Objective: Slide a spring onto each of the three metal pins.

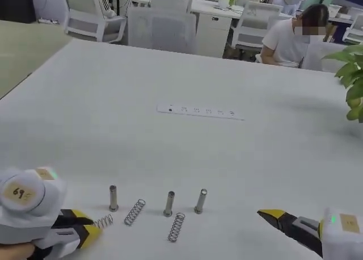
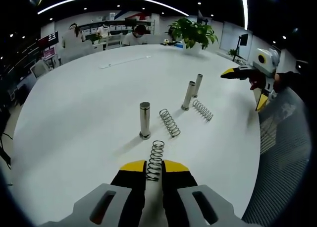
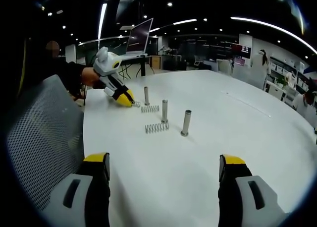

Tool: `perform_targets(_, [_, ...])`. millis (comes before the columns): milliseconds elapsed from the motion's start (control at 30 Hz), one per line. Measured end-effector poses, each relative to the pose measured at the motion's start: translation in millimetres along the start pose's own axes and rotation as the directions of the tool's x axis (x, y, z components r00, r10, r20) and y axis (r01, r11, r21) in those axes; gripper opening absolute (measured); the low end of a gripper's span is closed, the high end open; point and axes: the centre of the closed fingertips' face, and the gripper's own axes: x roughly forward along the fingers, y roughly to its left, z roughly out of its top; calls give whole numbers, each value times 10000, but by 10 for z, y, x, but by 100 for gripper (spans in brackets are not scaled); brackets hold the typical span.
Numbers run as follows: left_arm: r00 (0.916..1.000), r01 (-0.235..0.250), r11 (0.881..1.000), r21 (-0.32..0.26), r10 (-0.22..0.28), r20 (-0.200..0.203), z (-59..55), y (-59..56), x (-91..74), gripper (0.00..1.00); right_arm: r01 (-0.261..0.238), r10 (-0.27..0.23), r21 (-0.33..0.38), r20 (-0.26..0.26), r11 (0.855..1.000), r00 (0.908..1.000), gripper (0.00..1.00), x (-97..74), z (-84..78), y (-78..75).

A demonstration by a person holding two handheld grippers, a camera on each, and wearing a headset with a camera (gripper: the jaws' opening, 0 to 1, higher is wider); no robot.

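Observation:
Three short metal pins stand upright in a row on the white table (image 1: 187, 141): left pin (image 1: 113, 197), middle pin (image 1: 169, 203), right pin (image 1: 201, 200). My left gripper (image 2: 154, 166) is shut on the near end of a spring (image 2: 156, 157) that lies in front of the left pin (image 2: 144, 119). A second spring (image 1: 134, 212) rests between the left and middle pins. A third spring (image 1: 176, 226) lies in front of the middle pin. My right gripper (image 3: 164, 160) hangs wide open and holds nothing, well to the right of the pins (image 3: 164, 110).
A white power strip (image 1: 199, 110) lies flat mid-table, beyond the pins. A person sits at the far side of the table (image 1: 292, 36), with a potted plant (image 1: 354, 78) at the right edge. A mesh chair back (image 3: 42, 138) stands near the table's front edge.

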Motion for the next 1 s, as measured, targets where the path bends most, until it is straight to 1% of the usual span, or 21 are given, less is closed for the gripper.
perform_targets(100, [10000, -33, 9999, 102, 33, -9, -1, -2, 3, 4, -52, 52, -9, -72, 10000, 10000, 90, 8, -14, 9])
perform_targets(200, [9999, -132, 9993, 343, 133, -28, -6, 8, 5, 3, -105, 104, -70, -178, 9999, 9998, 90, 15, -32, 23])
perform_targets(467, [9998, -205, 9973, 701, 206, -21, -3, 10, 19, 3, -155, 154, -83, -211, 9998, 9997, 90, 18, -47, 27])
perform_targets(733, [9997, -245, 9970, 732, 244, 30, 4, 5, 13, 3, -194, 193, -54, -275, 9998, 9994, 89, 18, -60, 34])
perform_targets(1000, [9994, -194, 9985, 502, 179, 312, 57, -7, -37, 3, -245, 243, -36, -337, 9997, 9991, 89, 26, -72, 41])
